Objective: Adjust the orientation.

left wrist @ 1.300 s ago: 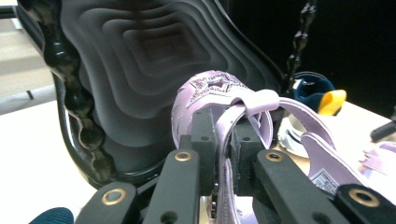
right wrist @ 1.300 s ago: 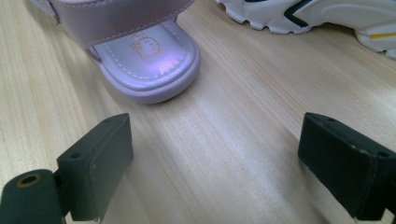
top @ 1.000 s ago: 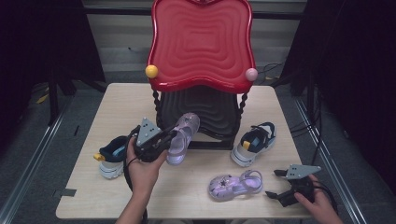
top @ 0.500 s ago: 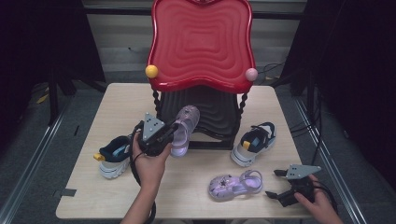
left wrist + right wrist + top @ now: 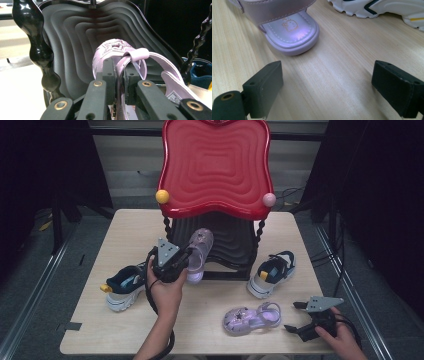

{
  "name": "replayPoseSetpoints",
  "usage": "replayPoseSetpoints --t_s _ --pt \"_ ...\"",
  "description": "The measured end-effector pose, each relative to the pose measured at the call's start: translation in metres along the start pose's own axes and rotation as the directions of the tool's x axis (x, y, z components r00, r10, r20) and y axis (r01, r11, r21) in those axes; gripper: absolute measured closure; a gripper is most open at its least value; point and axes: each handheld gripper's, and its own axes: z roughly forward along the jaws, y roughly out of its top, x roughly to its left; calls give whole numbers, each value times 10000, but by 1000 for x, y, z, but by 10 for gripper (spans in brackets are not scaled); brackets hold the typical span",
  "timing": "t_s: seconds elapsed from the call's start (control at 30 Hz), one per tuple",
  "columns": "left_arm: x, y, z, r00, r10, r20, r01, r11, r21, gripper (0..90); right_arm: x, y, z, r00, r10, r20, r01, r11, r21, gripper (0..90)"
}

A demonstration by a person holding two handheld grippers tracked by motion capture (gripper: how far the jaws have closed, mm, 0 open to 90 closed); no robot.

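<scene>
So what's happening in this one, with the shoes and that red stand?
The left gripper holds a purple sandal by its strap, at the stand's black lower shelf. The right gripper rests open on the table beside the other purple sandal. Two sneakers sit untouched.

A light wooden table (image 5: 125,227) is carrying a red, wavy, chair-shaped stand (image 5: 215,165), which is rising at its far middle. A yellow ball (image 5: 162,196) and a pink ball (image 5: 269,199) are sitting on the stand's front corners, above black beaded posts (image 5: 41,50). One navy-and-white sneaker (image 5: 122,287) is lying left of the stand, another (image 5: 272,272) is resting to its right.
</scene>
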Motion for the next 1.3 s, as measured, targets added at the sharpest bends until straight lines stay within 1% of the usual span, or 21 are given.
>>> replayPoseSetpoints --t_s 0.03,0.23,0.3,0.37,0.43,0.47,0.63,0.67,0.77,0.8,0.83,0.9,0.93,0.97,1.0,1.03,1.07,1.13,1.2,1.27,1.3 --pt "0 0 0 10000 28 -67 -28 10000 -10 830 0 0 0 10000 -6 1 6 10000 -1 96" --pt "2 -2 4 9996 -183 -228 179 9997 -153 830 0 0 0 10000 -6 2 6 10000 -2 96" --pt "2 -3 6 9994 -129 -317 121 9997 -229 830 0 0 0 10000 -4 -3 4 10000 -1 96" --pt "2 -3 8 9990 -261 -368 248 9991 -333 829 0 0 0 10000 -4 -2 4 10000 -2 96" --pt "2 -4 10 9989 -265 -385 249 9989 -408 830 0 0 0 10000 -5 1 5 10000 0 96" --pt "1 -5 11 9982 -427 -425 409 9982 -444 830 0 0 0 10000 -4 -1 4 10000 0 96" --pt "0 -7 17 9976 -389 -566 359 9979 -535 829 0 0 0 10000 0 -9 0 10000 0 96" --pt "0 -7 18 9971 -471 -602 437 9974 -566 829 0 0 0 10000 -5 1 5 10000 -1 96" --pt "-2 -7 21 9961 -487 -731 434 9964 -727 829 0 0 0 10000 1 -9 -1 10000 1 96" --pt "-3 -7 22 9952 -625 -749 560 9947 -862 829 0 0 0 10000 -5 2 5 10000 0 96" --pt "-2 -6 22 9957 -548 -752 483 9951 -863 829 0 0 0 10000 -21 -2 21 10000 4 96" --pt "-4 -5 24 9948 -566 -851 484 9942 -961 830 0 0 0 10000 -3 0 3 10000 -1 96" --pt "-3 -4 25 9952 -483 -850 401 9945 -964 829 0 0 0 10000 -6 1 6 10000 -1 96" --pt "-4 -3 26 9938 -582 -947 482 9934 -1042 829 0 0 0 10000 -3 -1 3 10000 -1 96" --pt "-4 -2 27 9943 -468 -953 372 9942 -1009 829 0 0 0 10000 -7 1 7 10000 -2 96" --pt "-4 -2 29 9929 -577 -1038 463 9929 -1092 829 0 0 0 10000 -2 0 2 10000 -2 96" --pt "-5 -2 30 9923 -507 -1126 388 9936 -1056 827 0 0 0 10000 -5 2 5 10000 -2 96" --pt "-5 -2 34 9908 -509 -1255 365 9928 -1144 826 0 0 0 10000 -2 -8 2 10000 -1 96" --pt "-5 -3 37 9902 -460 -1315 307 9928 -1160 826 0 0 0 10000 -7 2 7 10000 -3 96" --pt "-6 -3 40 9902 -579 -1273 421 9915 -1234 827 0 0 0 10000 -6 3 6 10000 0 96" --pt "-6 -2 41 9894 -570 -1332 399 9910 -1281 826 0 0 0 10000 -3 0 3 10000 -2 96"
